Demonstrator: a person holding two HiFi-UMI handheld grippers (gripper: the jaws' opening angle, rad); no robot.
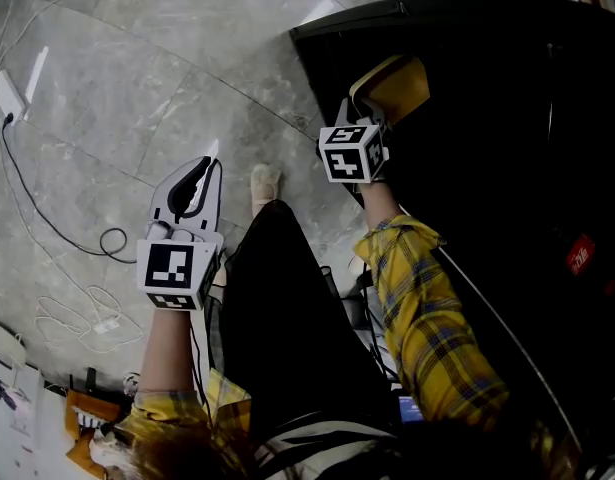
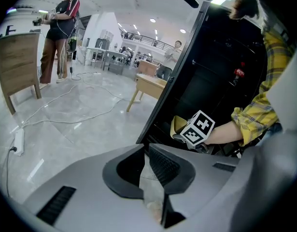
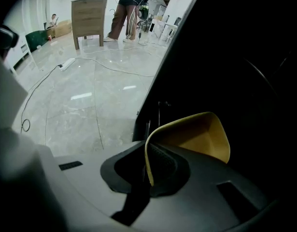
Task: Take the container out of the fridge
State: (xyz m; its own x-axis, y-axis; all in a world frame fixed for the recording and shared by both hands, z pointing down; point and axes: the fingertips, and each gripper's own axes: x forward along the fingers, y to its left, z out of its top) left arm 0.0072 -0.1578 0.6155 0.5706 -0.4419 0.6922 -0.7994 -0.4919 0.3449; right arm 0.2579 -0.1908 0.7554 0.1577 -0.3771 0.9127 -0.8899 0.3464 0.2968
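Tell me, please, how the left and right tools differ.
The left tool is shut on nothing; the right tool grips the rim of a yellow container. The left tool hangs over the grey stone floor; the right tool is at the black fridge. Both carry marker cubes.

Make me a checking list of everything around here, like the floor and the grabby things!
Surface: grey stone floor, shiny.
Job's things: yellow container against the black fridge.
Clutter: white items at the lower left, unclear what.
Grippers: right gripper shut on the container's rim; left gripper shut, empty, over the floor.
Cables: white power strip with a black cable; white cable loops.
Surroundings: wooden cabinet, a person standing far off.
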